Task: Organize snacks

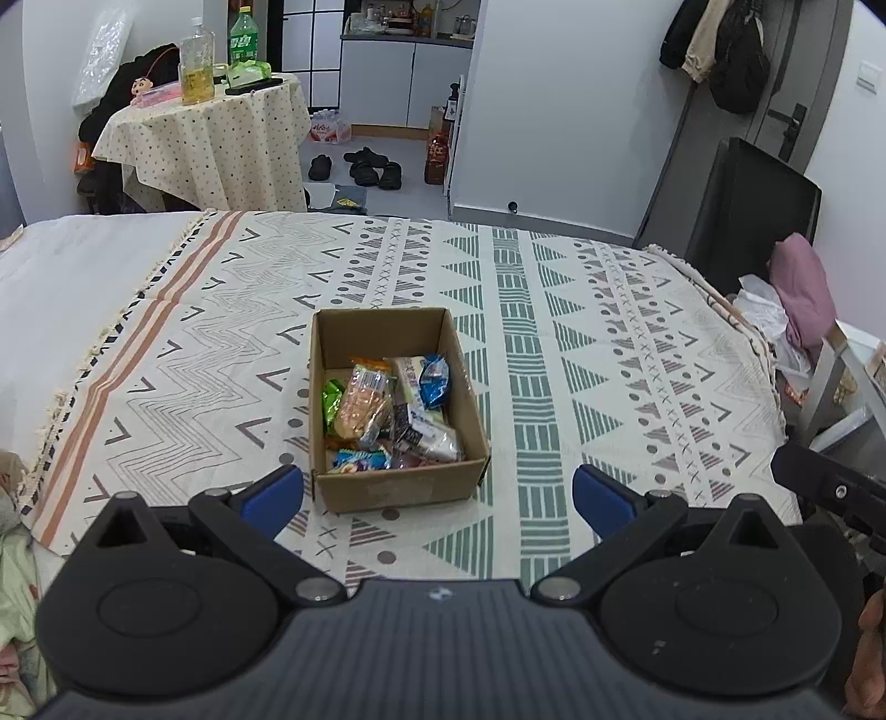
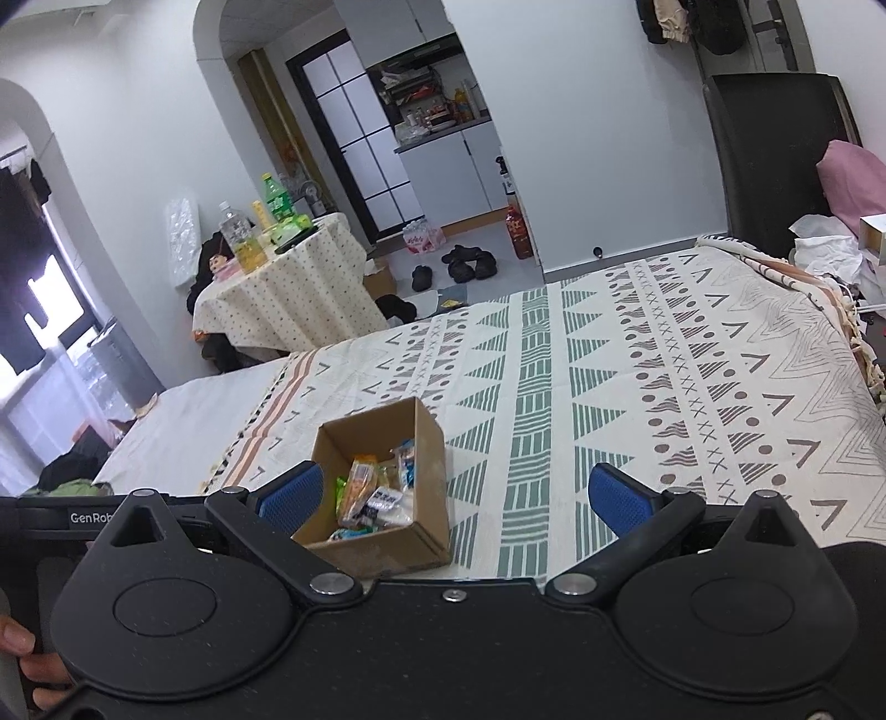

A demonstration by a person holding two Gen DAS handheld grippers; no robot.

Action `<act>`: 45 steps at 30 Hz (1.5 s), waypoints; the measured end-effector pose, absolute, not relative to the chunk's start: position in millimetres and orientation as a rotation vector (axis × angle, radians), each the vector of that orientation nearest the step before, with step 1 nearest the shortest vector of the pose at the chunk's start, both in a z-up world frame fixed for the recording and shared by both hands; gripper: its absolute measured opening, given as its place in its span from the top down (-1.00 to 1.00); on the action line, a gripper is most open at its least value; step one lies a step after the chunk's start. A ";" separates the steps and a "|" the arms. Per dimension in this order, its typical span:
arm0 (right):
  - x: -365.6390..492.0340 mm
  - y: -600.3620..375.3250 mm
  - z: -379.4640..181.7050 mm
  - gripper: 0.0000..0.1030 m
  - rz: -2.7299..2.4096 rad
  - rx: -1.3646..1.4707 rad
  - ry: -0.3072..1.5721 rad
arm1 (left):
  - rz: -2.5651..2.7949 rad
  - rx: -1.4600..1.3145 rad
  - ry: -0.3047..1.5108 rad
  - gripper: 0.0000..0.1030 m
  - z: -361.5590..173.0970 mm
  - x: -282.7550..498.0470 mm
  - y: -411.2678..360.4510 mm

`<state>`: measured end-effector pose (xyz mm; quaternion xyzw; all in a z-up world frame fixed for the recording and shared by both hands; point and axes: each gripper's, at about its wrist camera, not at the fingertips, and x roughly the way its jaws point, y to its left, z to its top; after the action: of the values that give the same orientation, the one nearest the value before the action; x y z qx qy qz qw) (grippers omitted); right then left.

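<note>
The left gripper [image 1: 437,493] has its blue-padded fingers [image 1: 274,493] spread wide and holds nothing; the near wall of a cardboard box [image 1: 396,487] sits between them, slightly left of centre. The right gripper [image 2: 454,495] is likewise spread wide and empty, its left pad [image 2: 293,493] overlapping the box's near left corner in that view, the box [image 2: 426,476] lying toward its left finger.

The box stands open on a patterned bedspread [image 1: 554,343] with zigzags, triangles and green bars. Inside it lie the snack packets [image 1: 387,410], heaped together: a clear-wrapped biscuit pack [image 1: 362,407] on top, a green foil packet [image 1: 332,396] by the left wall, a blue wrapper [image 1: 434,379] toward the right wall, and a light blue packet [image 1: 357,459] against the near wall. The spread around the box carries nothing else.

Beyond the bed's far edge stands a round table under a dotted cloth [image 1: 216,144], bearing a bottle of yellow liquid [image 1: 196,66] and a green bottle [image 1: 243,36]. Black shoes [image 1: 368,166] lie on the floor near a pack of bottled water [image 1: 329,130]. To the right a black chair back [image 1: 742,210] rises beside the bed, with a pink cloth [image 1: 803,288] and crumpled white plastic below it. Coats [image 1: 720,44] hang by the door.

A fingertip [image 2: 16,642] shows at the right-wrist view's lower left edge.
</note>
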<state>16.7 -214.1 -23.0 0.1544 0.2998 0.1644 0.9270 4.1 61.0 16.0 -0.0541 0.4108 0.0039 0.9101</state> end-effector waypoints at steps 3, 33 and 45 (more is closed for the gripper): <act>10.6 -210.4 -22.7 -1.00 0.346 0.305 0.622 | 0.011 -0.096 0.851 -1.00 14.5 -2.3 62.2; -3.8 -194.6 -25.3 -1.00 0.390 0.232 0.661 | 0.033 -0.065 0.854 -1.00 13.2 -18.1 72.3; -4.8 -192.8 -27.7 -1.00 0.396 0.220 0.670 | 0.020 -0.059 0.852 -1.00 12.7 -18.2 67.9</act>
<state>-4.8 -192.8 -27.7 0.1072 0.3258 0.1924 0.9194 -18.2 67.9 12.7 -0.0284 0.4131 0.0098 0.9102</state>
